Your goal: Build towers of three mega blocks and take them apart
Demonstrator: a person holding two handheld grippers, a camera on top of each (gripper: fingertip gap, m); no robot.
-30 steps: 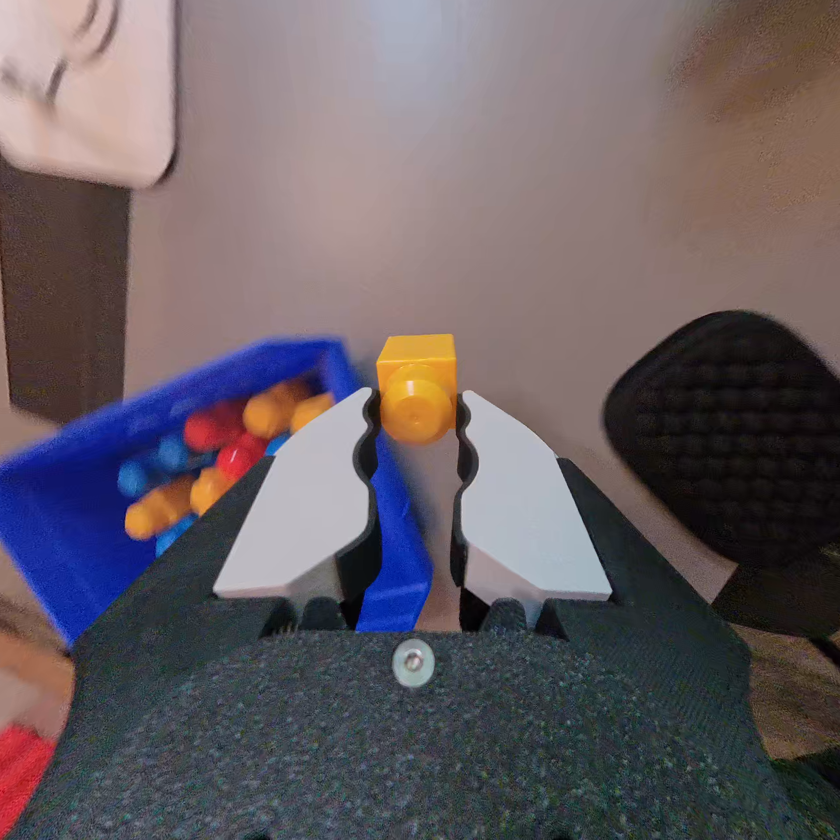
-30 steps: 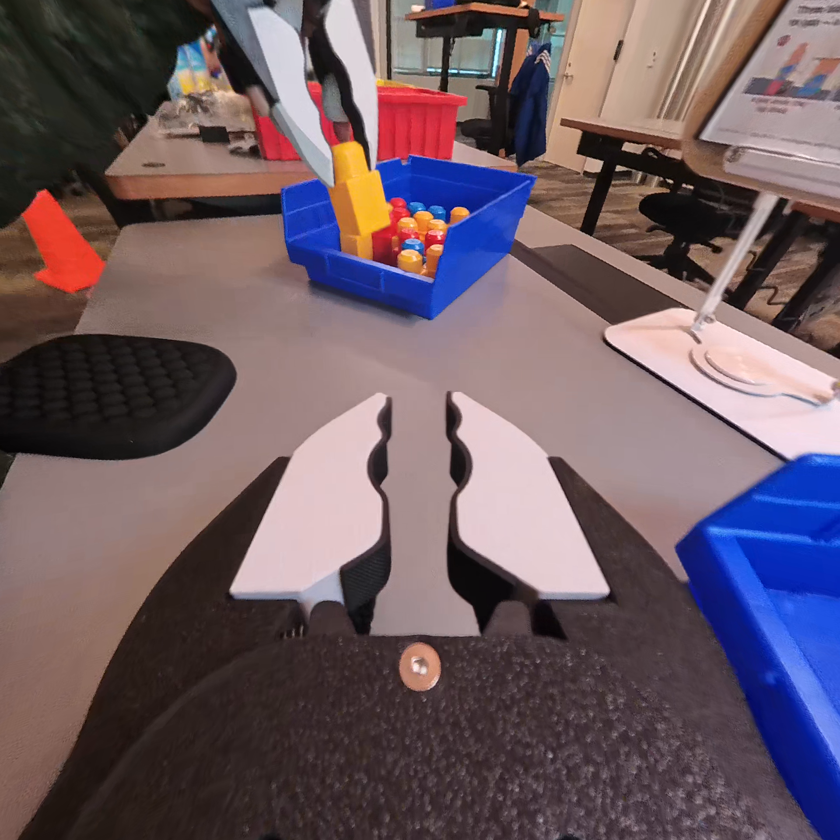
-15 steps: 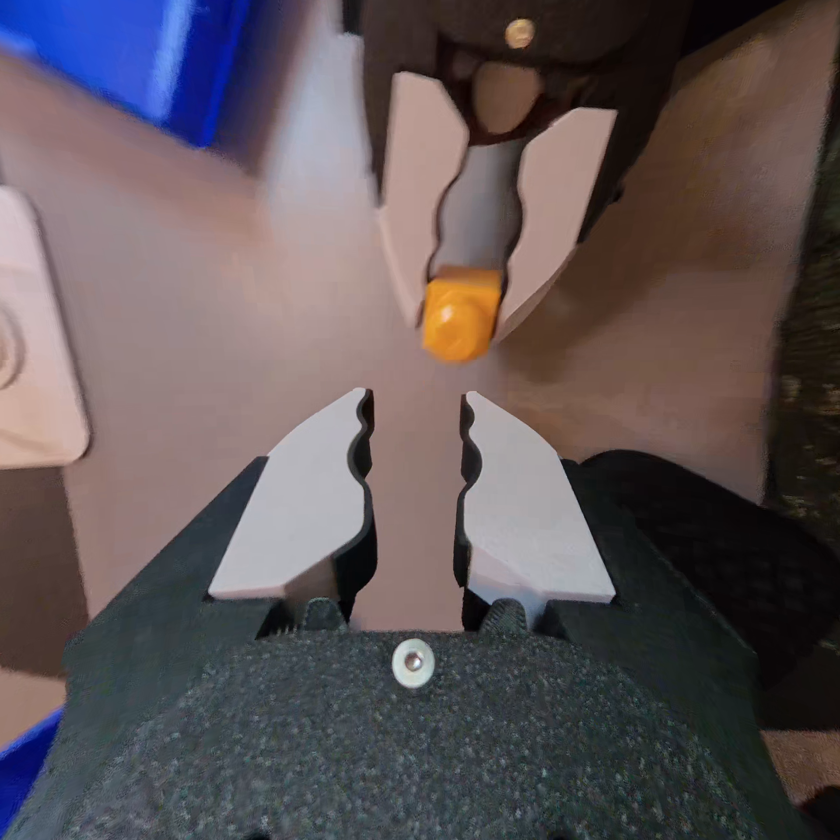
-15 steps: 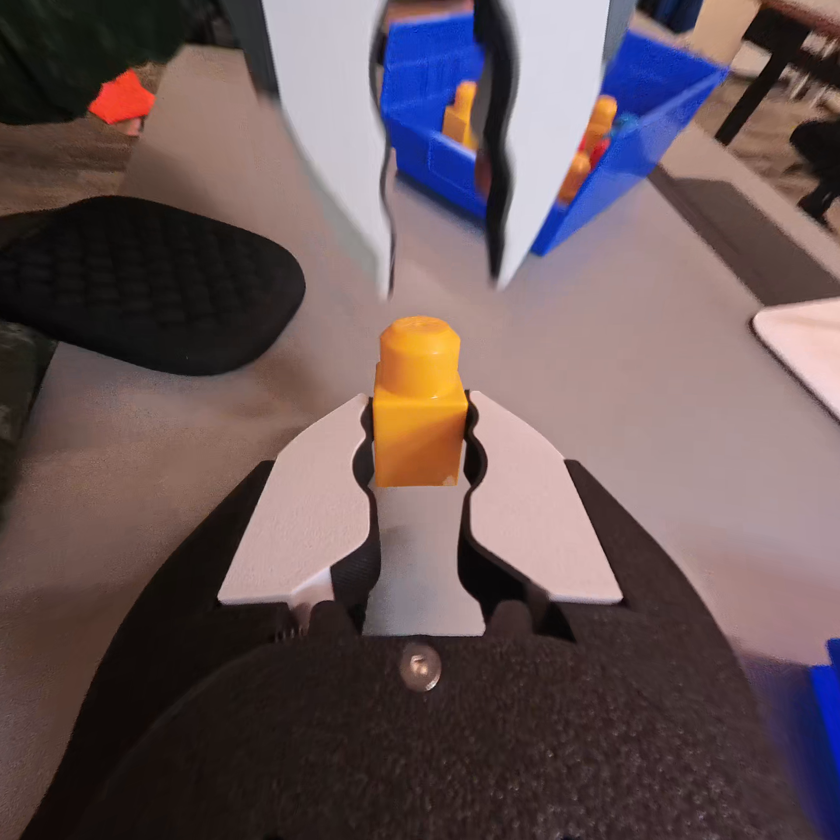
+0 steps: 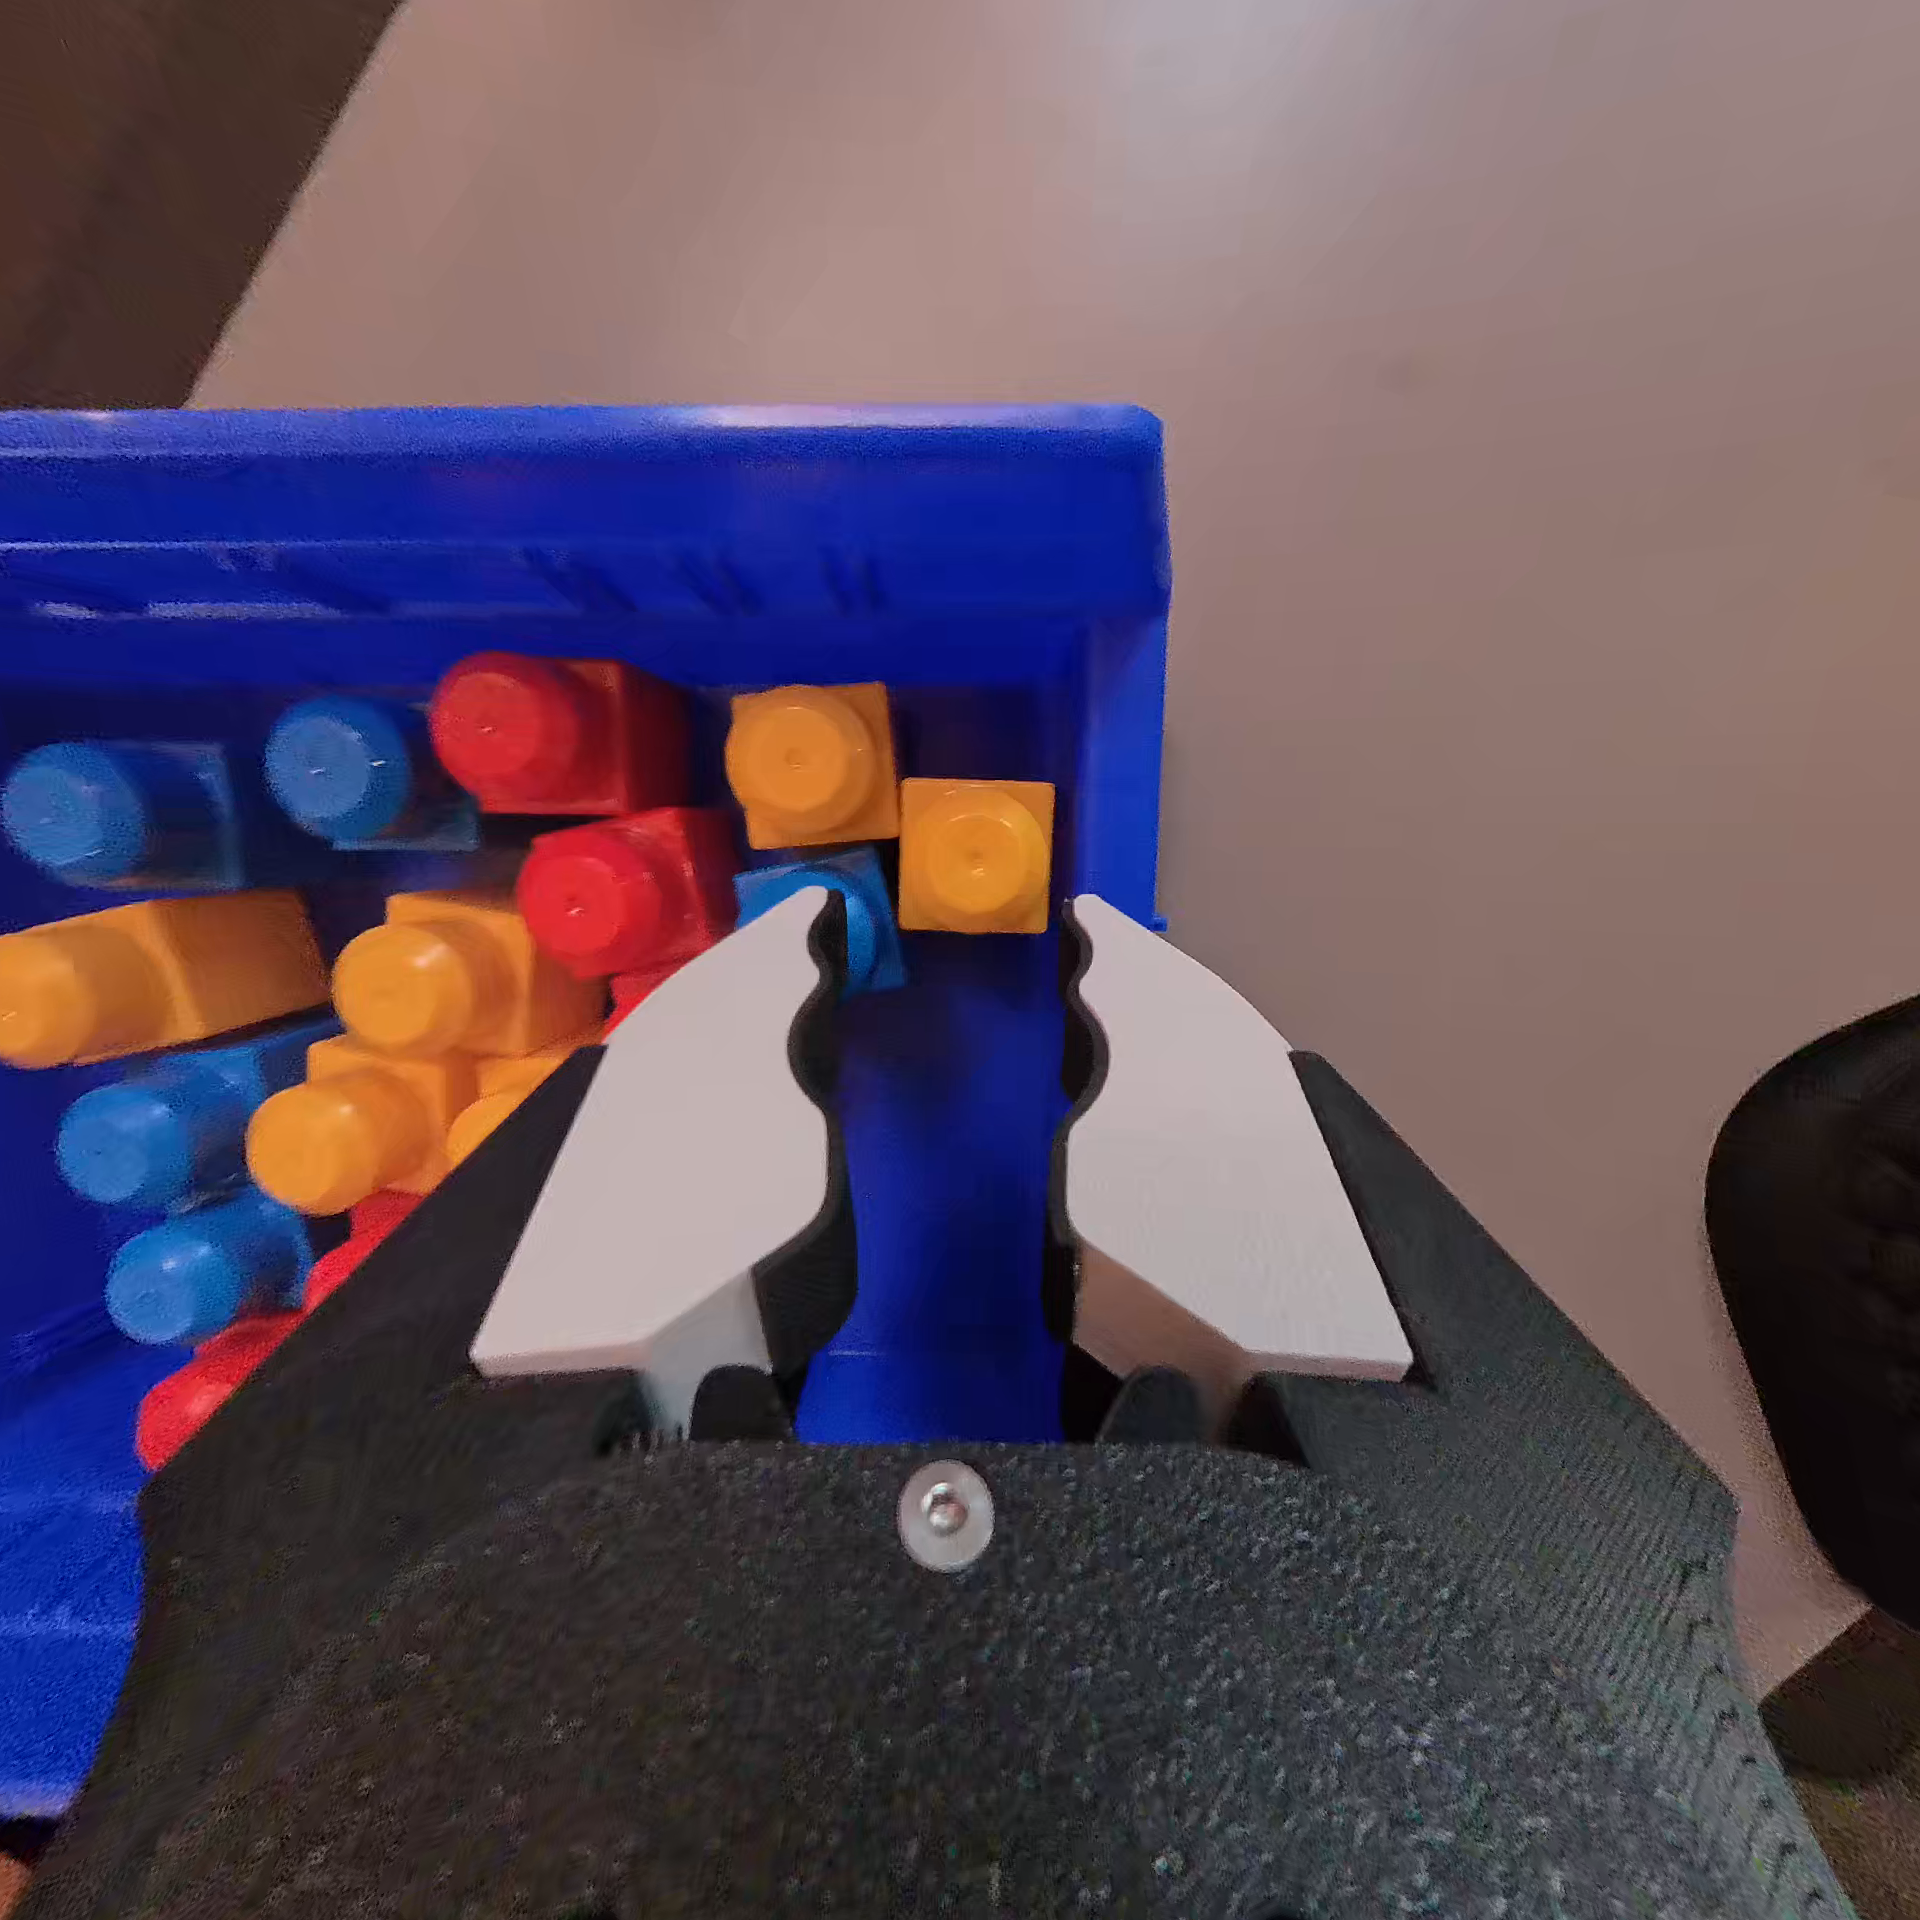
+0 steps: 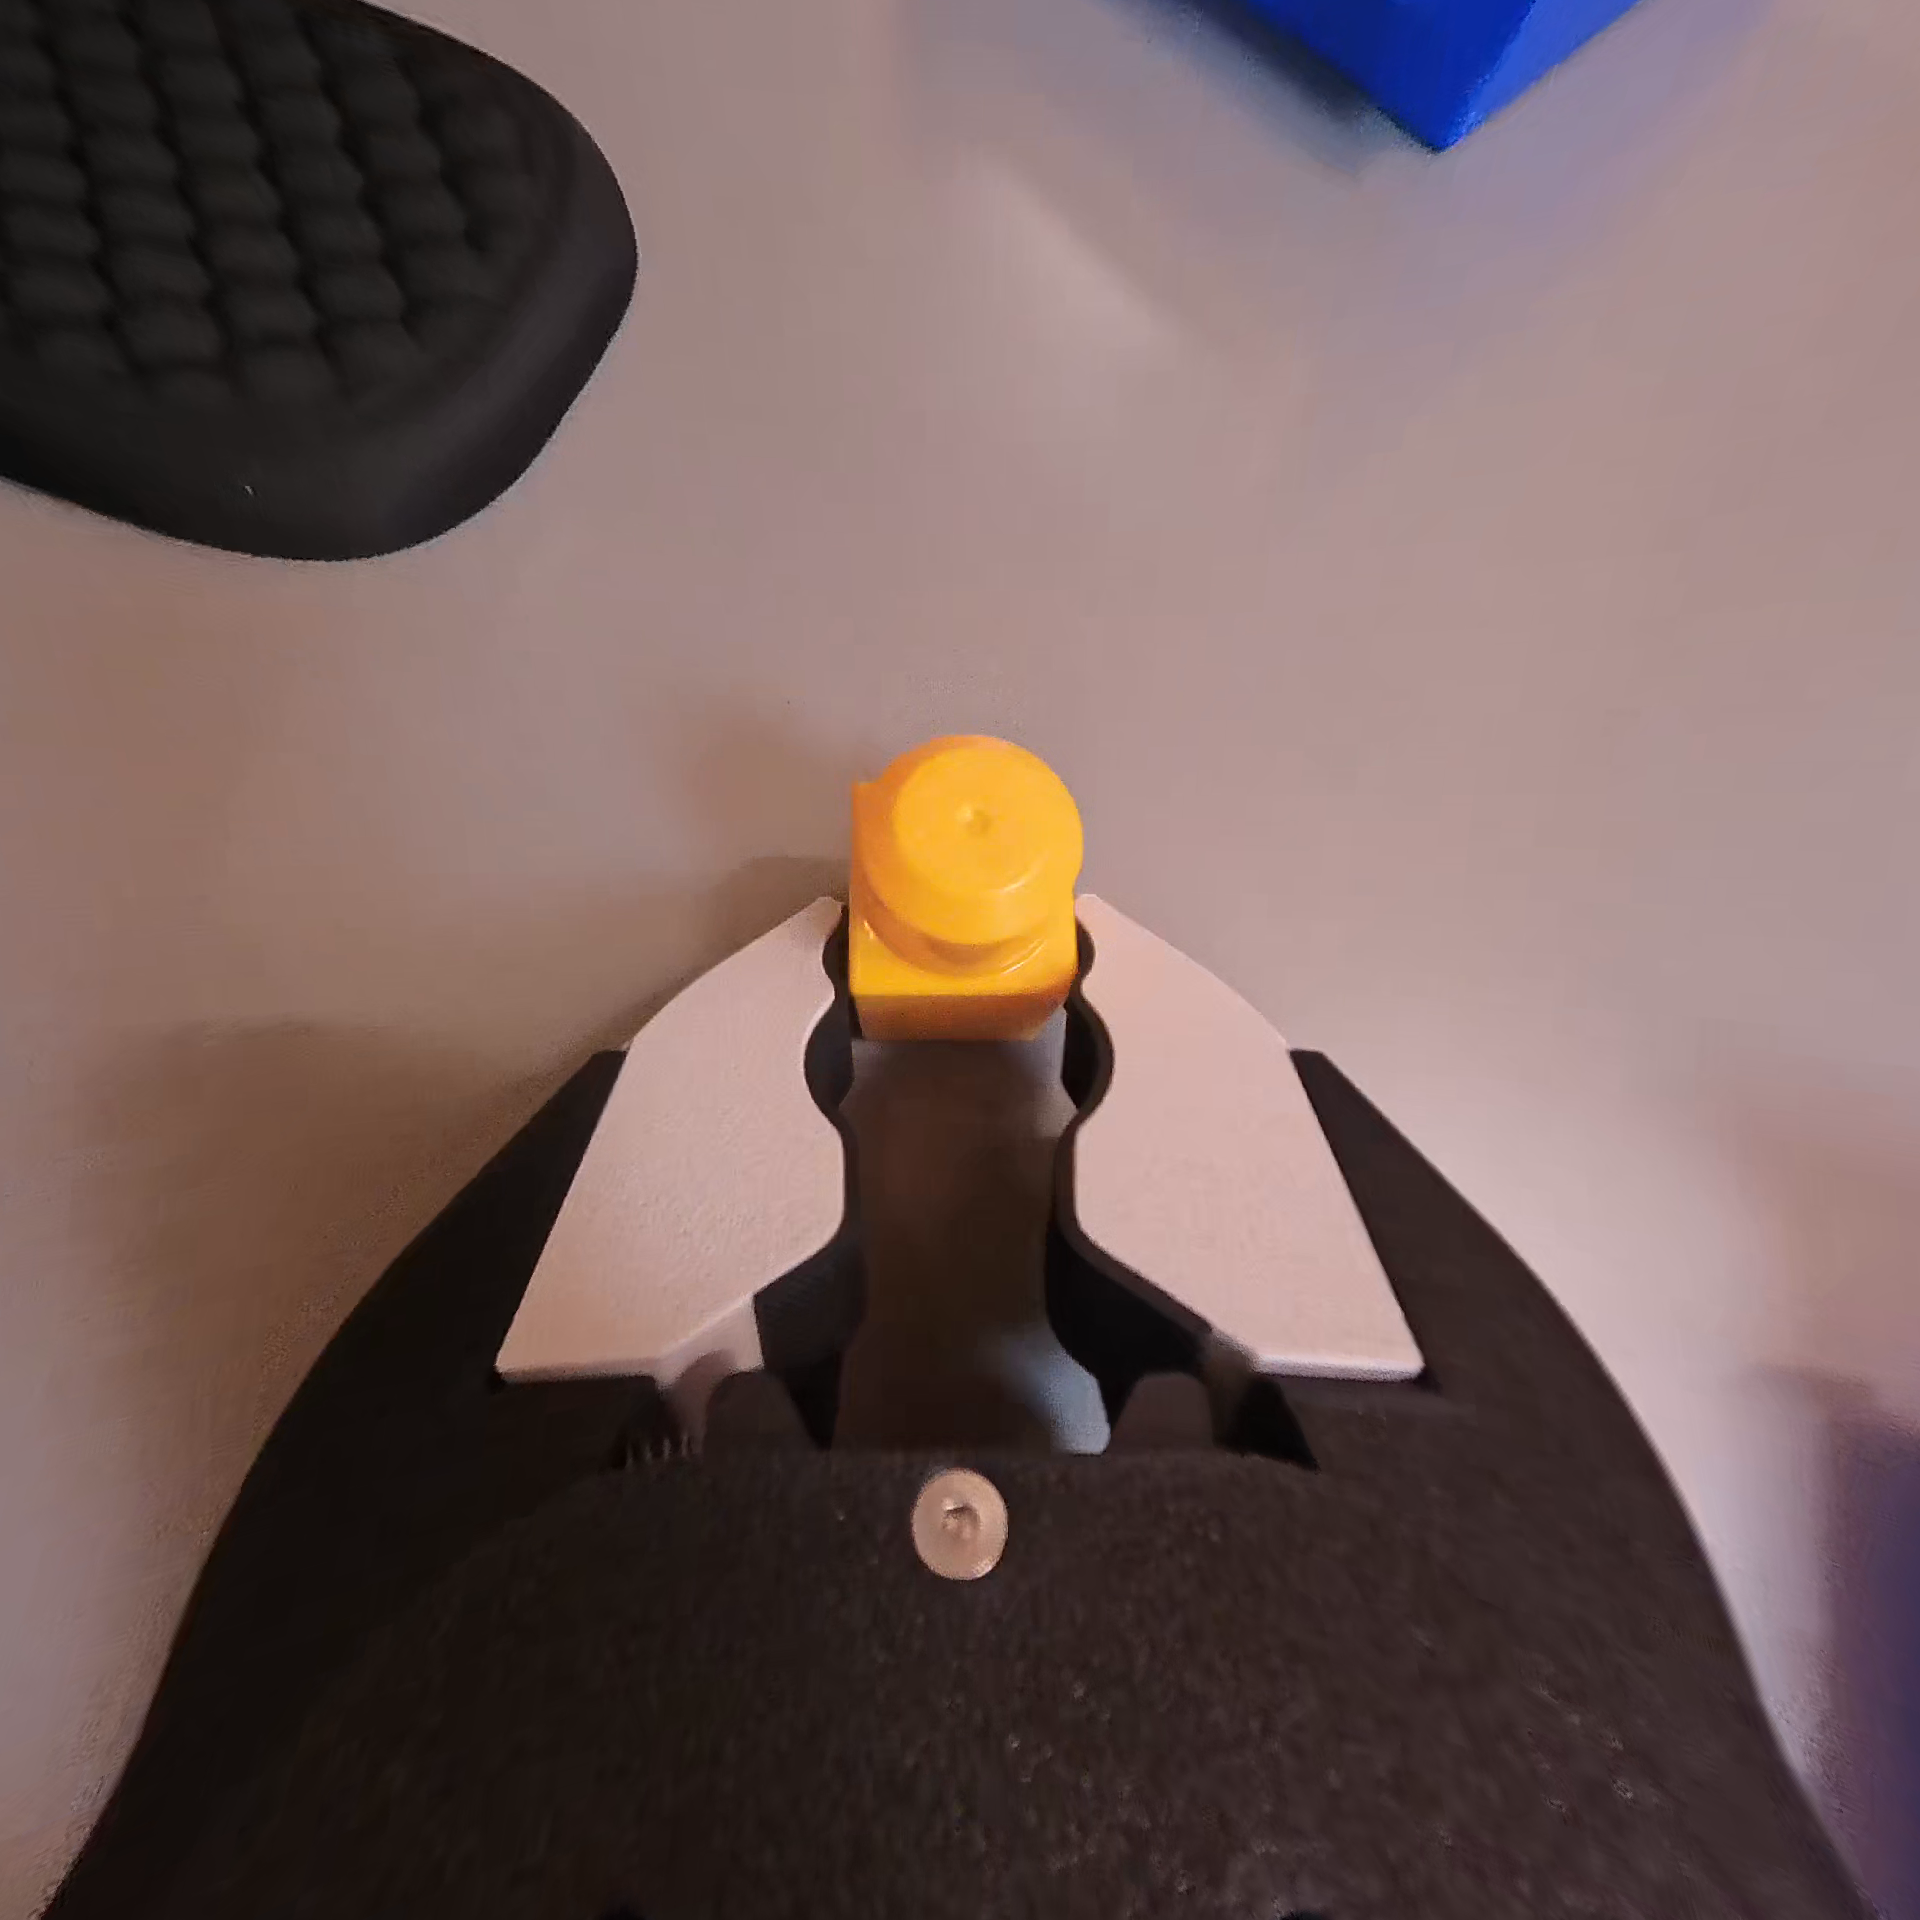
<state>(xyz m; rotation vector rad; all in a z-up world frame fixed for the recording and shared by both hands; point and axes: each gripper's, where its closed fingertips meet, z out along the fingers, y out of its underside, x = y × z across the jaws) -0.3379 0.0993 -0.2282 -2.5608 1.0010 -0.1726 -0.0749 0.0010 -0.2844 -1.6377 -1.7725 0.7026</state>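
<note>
In the left wrist view a blue bin (image 5: 582, 488) holds several loose red, blue and orange mega blocks. My left gripper (image 5: 948, 912) is open and empty, hovering over the bin's right end, just short of an orange block (image 5: 975, 857) in the corner. In the right wrist view my right gripper (image 6: 958, 914) is shut on a single orange block (image 6: 961, 894), stud towards the camera, held over the grey table (image 6: 1351, 623). I cannot tell whether the block touches the table.
A black dimpled pad (image 6: 260, 270) lies on the table at the upper left of the right wrist view, and its edge shows at the right of the left wrist view (image 5: 1829, 1247). A blue bin corner (image 6: 1455, 52) shows at the top right. The left gripper's tips are roughly 30 centimeters from the right gripper's.
The orange block passed from my left gripper to my right. My left gripper then swung back over the bin of blocks. My right gripper tilted down towards the table with the block.
</note>
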